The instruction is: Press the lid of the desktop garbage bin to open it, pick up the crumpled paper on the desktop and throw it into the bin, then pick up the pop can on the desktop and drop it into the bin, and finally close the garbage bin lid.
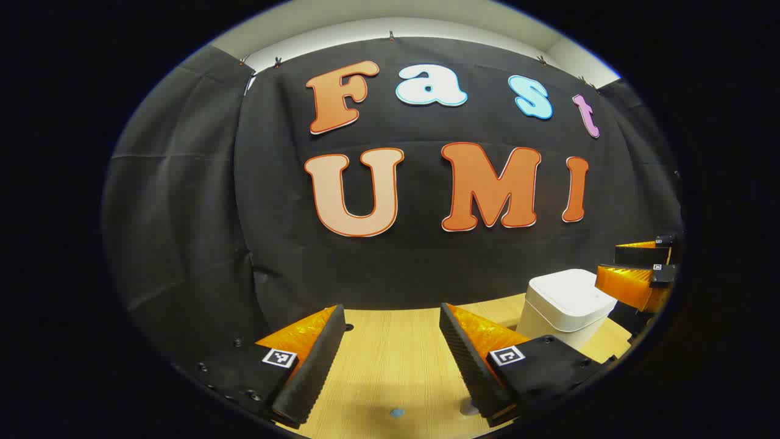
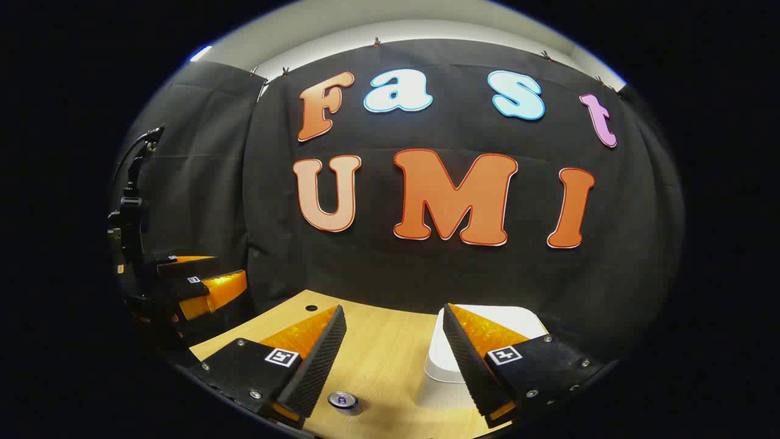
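- Pop can (image 2: 343,400) stands upright on desk (image 2: 384,360), between right gripper (image 2: 395,360) fingers, spread, touching nothing.
- White bin (image 1: 567,308), lid shut, contents hidden.
- Left gripper (image 1: 393,360) fingers spread, empty.

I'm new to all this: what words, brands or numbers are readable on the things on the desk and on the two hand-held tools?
None can be read.
Garbage bin: plain white, no text.
Pop can: seen from its top end; no print readable.
Left gripper: square tags bear a black-and-white pattern, no words.
Right gripper: tags of the same sort, no words.
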